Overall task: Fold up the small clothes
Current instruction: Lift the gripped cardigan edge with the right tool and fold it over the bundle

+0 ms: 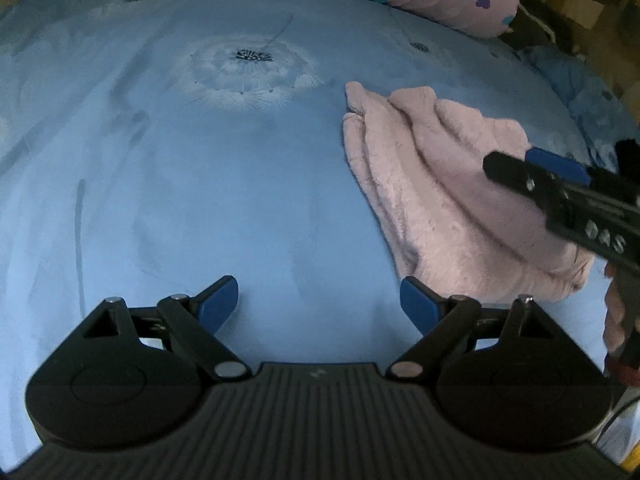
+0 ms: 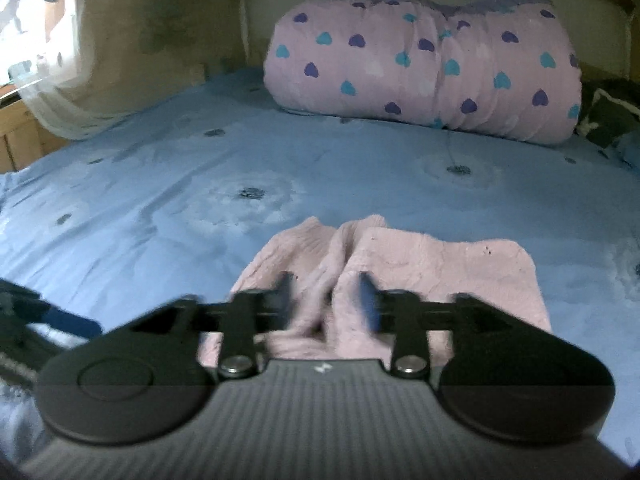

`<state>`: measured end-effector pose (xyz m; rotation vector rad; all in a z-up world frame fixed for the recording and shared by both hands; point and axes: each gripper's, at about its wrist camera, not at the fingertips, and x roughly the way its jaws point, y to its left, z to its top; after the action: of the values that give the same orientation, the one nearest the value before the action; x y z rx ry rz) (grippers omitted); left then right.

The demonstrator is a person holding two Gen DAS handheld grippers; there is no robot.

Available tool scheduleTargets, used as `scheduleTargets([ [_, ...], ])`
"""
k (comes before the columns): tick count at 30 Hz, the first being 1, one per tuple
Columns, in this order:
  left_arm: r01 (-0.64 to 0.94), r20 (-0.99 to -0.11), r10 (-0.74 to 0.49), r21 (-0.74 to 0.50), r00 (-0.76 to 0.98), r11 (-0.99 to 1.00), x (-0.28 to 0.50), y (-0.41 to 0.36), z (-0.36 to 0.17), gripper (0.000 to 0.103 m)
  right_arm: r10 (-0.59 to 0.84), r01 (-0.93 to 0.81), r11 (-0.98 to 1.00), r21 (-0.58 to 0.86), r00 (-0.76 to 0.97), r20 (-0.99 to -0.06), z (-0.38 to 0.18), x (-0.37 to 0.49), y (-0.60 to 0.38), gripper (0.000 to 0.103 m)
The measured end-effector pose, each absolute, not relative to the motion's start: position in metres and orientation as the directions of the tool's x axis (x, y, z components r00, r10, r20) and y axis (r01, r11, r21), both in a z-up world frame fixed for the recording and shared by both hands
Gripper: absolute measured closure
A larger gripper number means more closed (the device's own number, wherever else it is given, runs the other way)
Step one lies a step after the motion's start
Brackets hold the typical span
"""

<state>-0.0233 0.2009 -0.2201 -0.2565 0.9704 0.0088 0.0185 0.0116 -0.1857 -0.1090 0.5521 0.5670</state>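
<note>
Evidently between folds, the pink garment (image 1: 452, 184) lies bunched on the blue sheet (image 1: 180, 168), near of the heart-print pillow (image 2: 424, 68). The right gripper (image 2: 326, 300) hovers over it, jaws apart, gripping nothing; the left gripper (image 1: 320, 304) waits beside it, spread wide and empty.

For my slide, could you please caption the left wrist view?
Open left gripper over a blue sheet; right gripper above a pink garment.

Home bedroom: bed with blue sheet (image 2: 160, 208), heart-print quilt roll (image 2: 424, 68).
</note>
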Motion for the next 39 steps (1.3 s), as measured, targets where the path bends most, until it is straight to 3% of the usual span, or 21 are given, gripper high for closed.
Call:
scheduleTargets([
  [8, -0.037, -0.827, -0.126, -0.175, 0.548, 0.984, -0.023, 0.170, -0.227, 0.012, 0.444, -0.504, 0.861, 0.076, 0.669, -0.595, -0.199, 0.029, 0.022, 0.033],
  [13, -0.029, -0.828, -0.148, -0.194, 0.541, 0.981, -0.026, 0.171, -0.242, 0.012, 0.434, -0.499, 0.865, 0.058, 0.684, -0.586, -0.204, 0.024, 0.033, 0.025],
  [19, -0.053, -0.804, -0.188, -0.262, 0.564, 0.964, -0.025, 0.185, -0.244, 0.012, 0.460, -0.477, 0.870, 0.125, 0.693, -0.555, -0.199, 0.018, 0.027, 0.024],
  [26, -0.064, -0.799, -0.183, -0.266, 0.572, 0.962, -0.026, 0.186, -0.243, 0.012, 0.380, -0.538, 0.833, -0.126, 0.724, -0.576, -0.214, 0.014, 0.056, 0.021],
  [27, -0.064, -0.799, -0.181, -0.264, 0.573, 0.962, -0.027, 0.186, -0.243, 0.012, 0.372, -0.534, 0.833, -0.142, 0.732, -0.571, -0.218, 0.017, 0.056, 0.027],
  [29, -0.066, -0.799, -0.178, -0.262, 0.575, 0.963, -0.028, 0.187, -0.243, 0.012, 0.330, -0.493, 0.854, -0.167, 0.761, -0.558, -0.223, 0.025, 0.051, 0.054],
  [31, -0.070, -0.798, -0.175, -0.262, 0.576, 0.963, -0.029, 0.188, -0.242, 0.012, 0.366, -0.481, 0.873, -0.080, 0.754, -0.546, -0.221, 0.033, 0.037, 0.072],
  [35, -0.088, -0.797, -0.170, -0.268, 0.579, 0.959, -0.028, 0.194, -0.241, 0.012, 0.372, -0.419, 0.908, 0.002, 0.804, -0.465, -0.192, 0.033, 0.022, 0.079],
  [39, -0.117, -0.796, -0.160, -0.277, 0.583, 0.954, -0.029, 0.201, -0.241, 0.012, 0.386, -0.422, 0.906, -0.028, 0.851, -0.356, -0.156, 0.024, 0.034, 0.084],
])
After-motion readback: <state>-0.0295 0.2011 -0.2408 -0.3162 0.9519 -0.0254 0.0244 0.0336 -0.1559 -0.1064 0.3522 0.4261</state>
